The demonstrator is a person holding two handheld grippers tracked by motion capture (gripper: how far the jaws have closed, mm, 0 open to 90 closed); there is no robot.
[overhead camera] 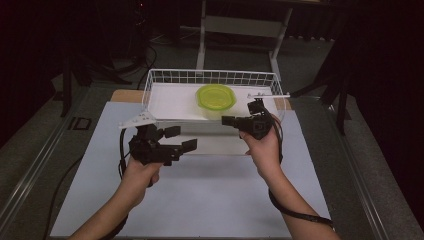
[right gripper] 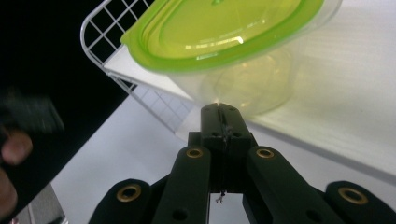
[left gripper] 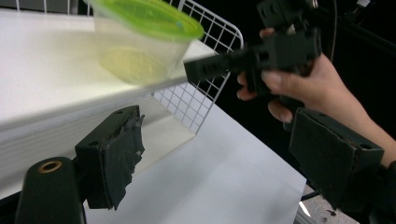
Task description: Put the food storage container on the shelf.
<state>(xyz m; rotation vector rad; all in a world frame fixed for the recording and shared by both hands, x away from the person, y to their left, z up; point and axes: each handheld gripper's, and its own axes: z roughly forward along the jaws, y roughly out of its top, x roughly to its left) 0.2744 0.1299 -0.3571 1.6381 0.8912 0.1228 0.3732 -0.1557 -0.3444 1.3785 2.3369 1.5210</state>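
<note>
A clear tub with a lime-green lid (overhead camera: pixel 216 97) stands on a white board (overhead camera: pixel 170 102) inside a white wire basket (overhead camera: pixel 150 90) at the back of the table. My right gripper (overhead camera: pixel 227 120) is shut with nothing between its jaws. It points left, just in front of the basket's front edge. In the right gripper view its closed tips (right gripper: pixel 221 112) lie right below the tub (right gripper: pixel 224 42); I cannot tell whether they touch. My left gripper (overhead camera: pixel 181 138) is open and empty, lower left of the basket. In the left gripper view its pads frame the basket corner (left gripper: pixel 205 88), the tub (left gripper: pixel 140 37) and the right gripper (left gripper: pixel 203 67).
A pale mat (overhead camera: pixel 210 195) covers the table in front of the basket. Grey table rails (overhead camera: pixel 30 165) run along both sides. A white metal frame (overhead camera: pixel 240 25) stands behind the basket and cables (overhead camera: pixel 145 55) lie on the dark floor at the back left.
</note>
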